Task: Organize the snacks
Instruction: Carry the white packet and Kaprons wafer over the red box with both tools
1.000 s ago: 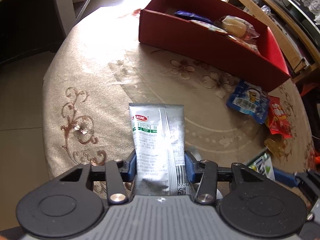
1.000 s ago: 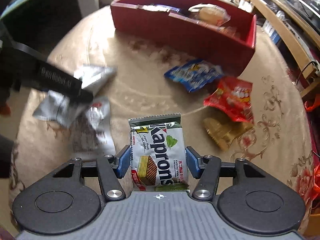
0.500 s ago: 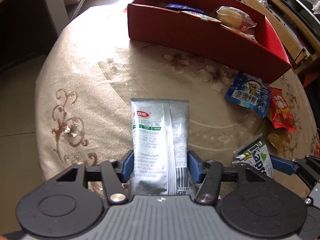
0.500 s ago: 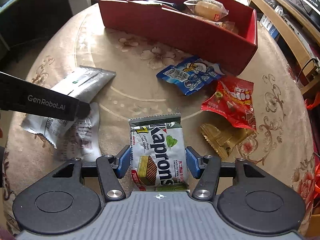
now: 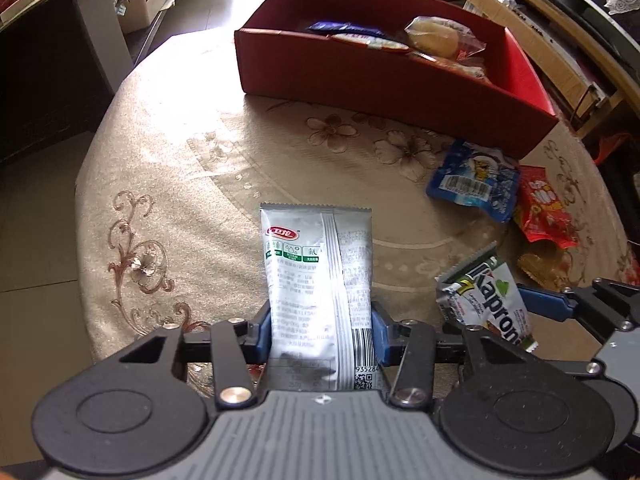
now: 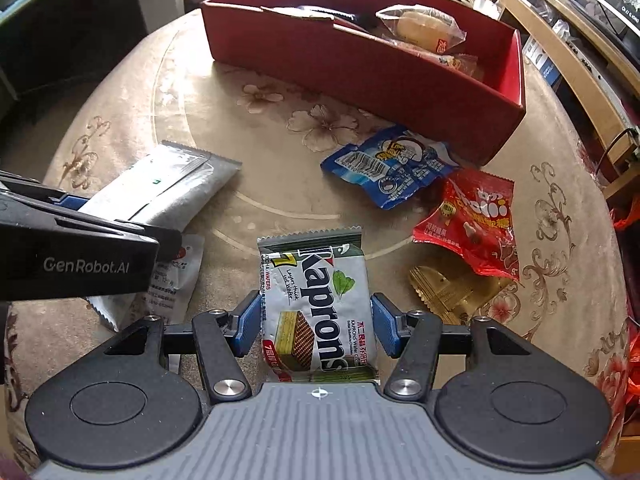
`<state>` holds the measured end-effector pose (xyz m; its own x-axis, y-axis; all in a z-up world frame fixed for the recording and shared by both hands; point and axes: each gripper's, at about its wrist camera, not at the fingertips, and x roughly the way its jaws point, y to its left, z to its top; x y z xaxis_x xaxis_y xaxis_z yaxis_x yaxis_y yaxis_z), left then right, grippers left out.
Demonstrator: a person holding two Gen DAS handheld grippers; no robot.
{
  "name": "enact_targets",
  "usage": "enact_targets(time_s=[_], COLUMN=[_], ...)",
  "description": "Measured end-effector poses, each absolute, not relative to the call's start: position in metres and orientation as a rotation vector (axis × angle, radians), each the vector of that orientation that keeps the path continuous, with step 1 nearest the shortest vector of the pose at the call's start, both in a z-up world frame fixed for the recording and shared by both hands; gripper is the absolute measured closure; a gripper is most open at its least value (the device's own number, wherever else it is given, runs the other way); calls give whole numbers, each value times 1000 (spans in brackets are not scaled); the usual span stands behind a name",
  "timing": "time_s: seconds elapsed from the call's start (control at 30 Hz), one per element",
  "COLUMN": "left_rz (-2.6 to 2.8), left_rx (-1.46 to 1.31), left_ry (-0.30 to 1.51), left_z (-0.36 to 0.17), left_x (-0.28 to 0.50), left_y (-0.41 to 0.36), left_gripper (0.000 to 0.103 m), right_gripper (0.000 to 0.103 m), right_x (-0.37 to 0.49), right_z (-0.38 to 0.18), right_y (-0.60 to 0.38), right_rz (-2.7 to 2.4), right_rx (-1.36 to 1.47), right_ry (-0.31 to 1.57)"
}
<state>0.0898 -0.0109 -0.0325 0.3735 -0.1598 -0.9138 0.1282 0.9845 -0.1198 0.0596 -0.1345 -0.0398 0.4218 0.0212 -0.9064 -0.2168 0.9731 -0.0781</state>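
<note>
Both grippers hold snack packets above the round table

The left gripper (image 5: 322,330), its jaws just closing, pinches a silver packet (image 5: 318,276); the right gripper (image 6: 316,320) clamps a Kaprons wafer pack (image 6: 318,300). Ahead lie a blue packet (image 6: 390,168) and red packet (image 6: 472,216); beyond, the red box (image 6: 360,68) with snacks.

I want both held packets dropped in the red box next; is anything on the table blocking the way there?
Nothing visible does. The silver packet and the Kaprons wafer pack are lifted, open tablecloth lies before the red box, and the blue snack bag lies flat below.
</note>
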Motion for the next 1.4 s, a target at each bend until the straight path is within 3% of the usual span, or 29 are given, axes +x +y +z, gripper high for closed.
enact_targets(time_s=[0.67,1.4], left_rz=[-225,-210], left_rx=[-45,-81], left_ry=[1034,929], left_z=[9,38], left_x=[111,226], left_y=[-31,-61], left_gripper=[61,61], right_gripper=[38,38], right_x=[84,184], right_z=[8,32], right_y=[-158,-182], right_rz=[106,14], right_rx=[-96,-40], right_ry=[989,872])
